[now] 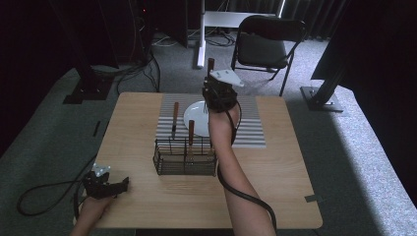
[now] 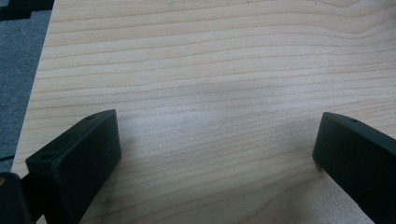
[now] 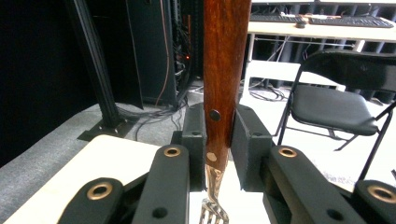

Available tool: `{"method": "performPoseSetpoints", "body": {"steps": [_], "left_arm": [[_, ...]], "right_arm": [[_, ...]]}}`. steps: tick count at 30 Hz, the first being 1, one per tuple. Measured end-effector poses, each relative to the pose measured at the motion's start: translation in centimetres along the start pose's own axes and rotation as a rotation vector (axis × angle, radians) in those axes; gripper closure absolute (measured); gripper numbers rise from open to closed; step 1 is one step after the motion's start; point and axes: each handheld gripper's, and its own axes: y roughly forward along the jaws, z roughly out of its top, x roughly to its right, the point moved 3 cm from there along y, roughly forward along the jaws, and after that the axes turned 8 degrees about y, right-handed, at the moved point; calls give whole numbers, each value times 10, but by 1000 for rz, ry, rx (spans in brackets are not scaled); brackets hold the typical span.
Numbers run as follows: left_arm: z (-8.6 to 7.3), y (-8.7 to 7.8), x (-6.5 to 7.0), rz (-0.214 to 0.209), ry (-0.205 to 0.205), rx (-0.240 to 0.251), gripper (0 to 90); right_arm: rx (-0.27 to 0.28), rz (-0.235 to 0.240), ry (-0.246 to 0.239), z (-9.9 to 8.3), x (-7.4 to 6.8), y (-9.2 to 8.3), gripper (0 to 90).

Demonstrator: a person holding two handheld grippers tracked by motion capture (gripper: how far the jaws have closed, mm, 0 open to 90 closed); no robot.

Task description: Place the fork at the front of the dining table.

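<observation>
The right gripper [image 3: 219,154] has its jaws clamped on a wooden-handled fork [image 3: 223,70] — handle pointing straight up, tines hanging down. In the high view that gripper sits raised over the white plate [image 1: 193,114] on the striped placemat [image 1: 251,123], just beyond the wire caddy [image 1: 185,157], where two more wooden-handled utensils [image 1: 175,118] stand upright. The fork's long axis is vertical, so whether it goes on the plate or beside it, it probably has to tip flat first. The left gripper [image 2: 215,154] is parked at the near-left table [image 2: 224,60] corner, jaws spread wide and holding nothing, well apart from everything — so the right hand is clearly the nearer one for this.
</observation>
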Motion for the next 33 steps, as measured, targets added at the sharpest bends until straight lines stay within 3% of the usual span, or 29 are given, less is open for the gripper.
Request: {"method": "performPoseSetpoints", "body": {"steps": [1,11,20,22,33], "left_arm": [[0,0,0,0,1,-1,7],[0,0,0,1,-1,1,7],[0,0,0,1,-1,3,7],[0,0,0,1,-1,3,7],[0,0,0,1,0,2,7]], "right_arm": [[-5,-12,-15,-4,8,2,764],[-34,-62,-16,-16,43,5,763],[-86,-80,-7,-41,72,11,763],[-99,-66,19,-46,79,10,763],[-129,-85,14,-71,101,18,763]]}}
